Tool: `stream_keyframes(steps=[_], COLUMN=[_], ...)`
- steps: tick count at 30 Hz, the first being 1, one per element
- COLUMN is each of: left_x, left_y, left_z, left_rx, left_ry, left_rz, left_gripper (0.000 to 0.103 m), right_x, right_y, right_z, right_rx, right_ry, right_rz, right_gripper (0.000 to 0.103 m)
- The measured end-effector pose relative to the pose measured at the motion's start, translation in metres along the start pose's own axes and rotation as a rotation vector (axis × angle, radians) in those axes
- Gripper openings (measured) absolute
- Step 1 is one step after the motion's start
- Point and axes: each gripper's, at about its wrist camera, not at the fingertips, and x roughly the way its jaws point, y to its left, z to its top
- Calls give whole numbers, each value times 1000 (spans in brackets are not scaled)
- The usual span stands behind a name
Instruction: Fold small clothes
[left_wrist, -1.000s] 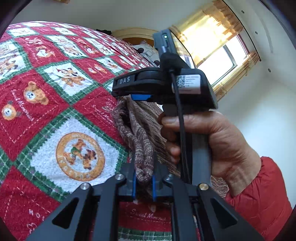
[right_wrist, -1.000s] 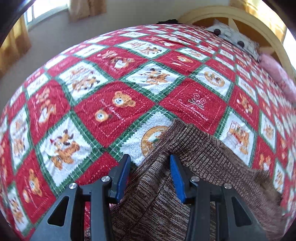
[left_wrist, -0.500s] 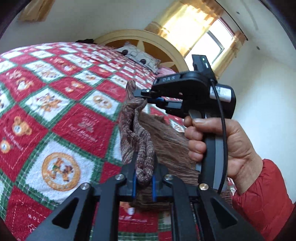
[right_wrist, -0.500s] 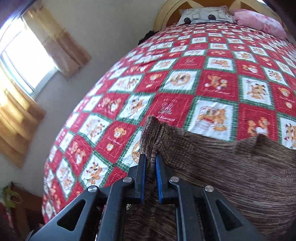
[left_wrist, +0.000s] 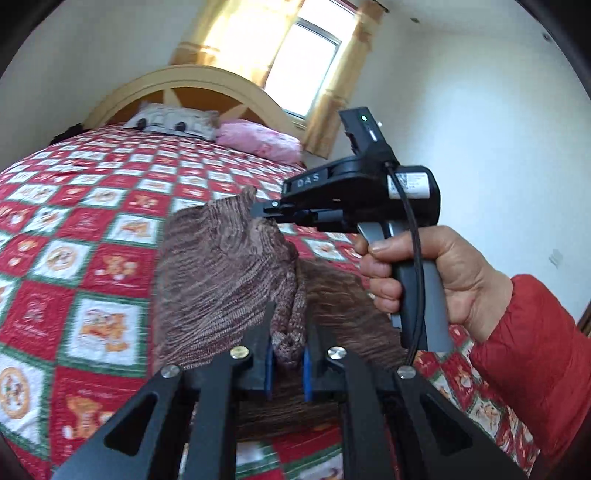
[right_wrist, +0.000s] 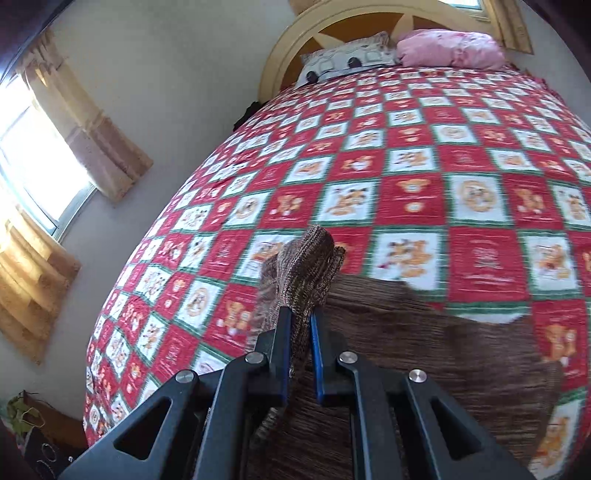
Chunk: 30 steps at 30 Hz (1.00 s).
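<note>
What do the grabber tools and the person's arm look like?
Both grippers, left and right, are black with blue-lined fingers and silver bolts. The right one carries white "DAS" lettering, a green light, a label and a black cable. The hand is bare, with a red sleeve.

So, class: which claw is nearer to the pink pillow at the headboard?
Right. The right claw grips the brown knit garment farther up the bed toward the pink pillow; the left claw holds it nearer the foot.

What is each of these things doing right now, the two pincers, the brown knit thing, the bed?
left gripper: shut on the brown knit garment.
right gripper: shut on another part of it.
brown knit garment: one edge lifted, the rest lying on the quilt.
quilt: spread flat over the bed.
pink pillow: at the headboard.
</note>
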Motion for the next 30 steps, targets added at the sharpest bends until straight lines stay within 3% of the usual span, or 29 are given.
stream_keyframes(steps=[7, 16, 23, 30], left_x=[39, 77, 81, 84], left_y=[-56, -98, -105, -111], left_z=[-7, -33, -46, -50], left_rx=[110, 199, 214, 222], left_ry=[70, 172, 205, 223], left_rz=[-63, -105, -114, -123], left_gripper=[11, 11, 11, 11], right_x=[-44, -59, -66, -50], right_y=[-63, -126, -146, -157], right_z=[-17, -51, -77, -90], right_rx=[33, 112, 183, 202], right_ry=[-42, -52, -95, -81], right_rz=[-64, -93, -59, -117], right_gripper=[9, 9, 9, 9])
